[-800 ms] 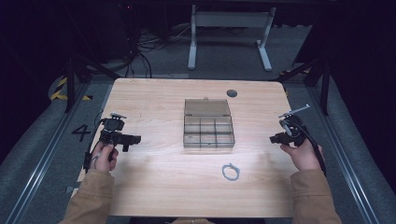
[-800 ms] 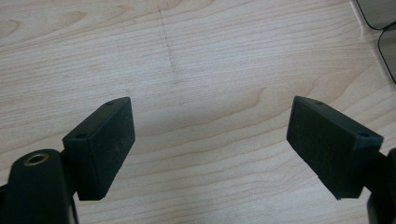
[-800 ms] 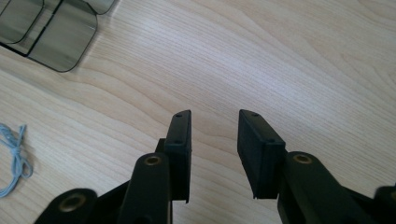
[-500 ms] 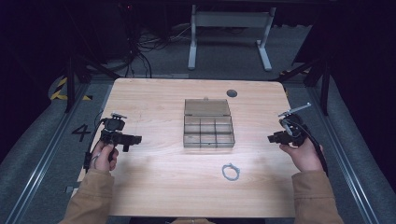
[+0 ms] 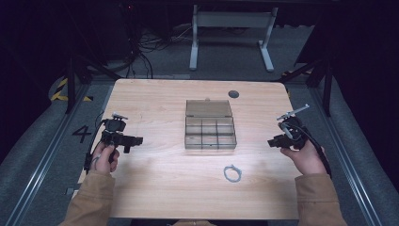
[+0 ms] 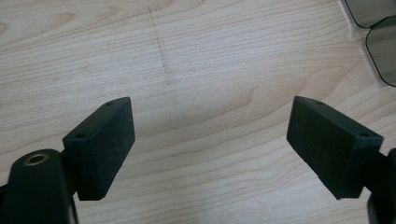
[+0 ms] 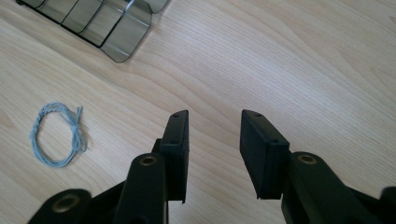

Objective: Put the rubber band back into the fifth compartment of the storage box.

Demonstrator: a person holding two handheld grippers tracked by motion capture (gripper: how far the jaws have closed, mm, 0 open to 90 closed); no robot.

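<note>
On the left side of the wooden table, the left gripper is held in the person's left hand just above the bare wood, its nose turned toward the middle. Its jaws stand wide apart, with nothing but table grain between them in the left gripper view. Near the centre sits a clear compartment box with its lid folded back flat on the far side; whether its cells hold anything I cannot tell. Nearer the person and slightly right of the box lies a small loop of grey twisted cord, well apart from both grippers. At the right edge, the right gripper rests in the right hand, pointing inward. Its jaws are parted with nothing between them, and the cord lies off to their left.
</note>
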